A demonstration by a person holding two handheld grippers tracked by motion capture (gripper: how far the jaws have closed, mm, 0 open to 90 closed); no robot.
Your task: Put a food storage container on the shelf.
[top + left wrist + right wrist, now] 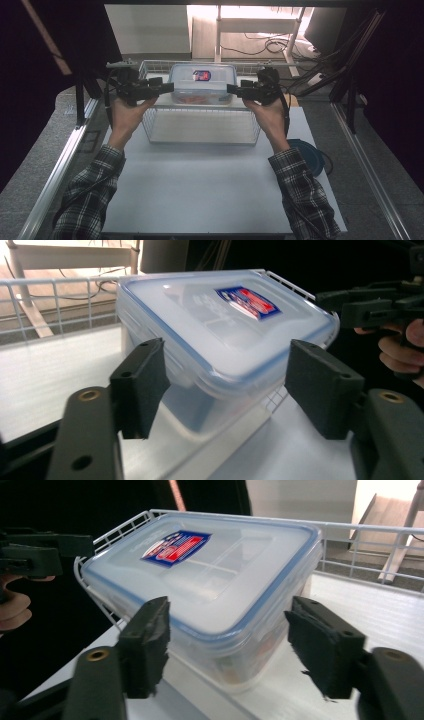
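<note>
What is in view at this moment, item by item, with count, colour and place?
food box: 1, clear with a blue-edged lid and a red-and-blue sticker, sitting in the far part of the basket between the two hand-held grippers
wire basket: 1, white, middle of the table
table: 1, white top, under the basket
round dish: 1, blue, at the table's right edge beside the right forearm
cables: several, dark, on the floor beyond the table
left hand-held gripper: 1, black, at the box's left end, jaws apart with the box corner between them, pads not pressing
right hand-held gripper: 1, black, at the box's right end, jaws likewise apart
sleeves: 2, black-and-white plaid, bottom of the high view
</note>
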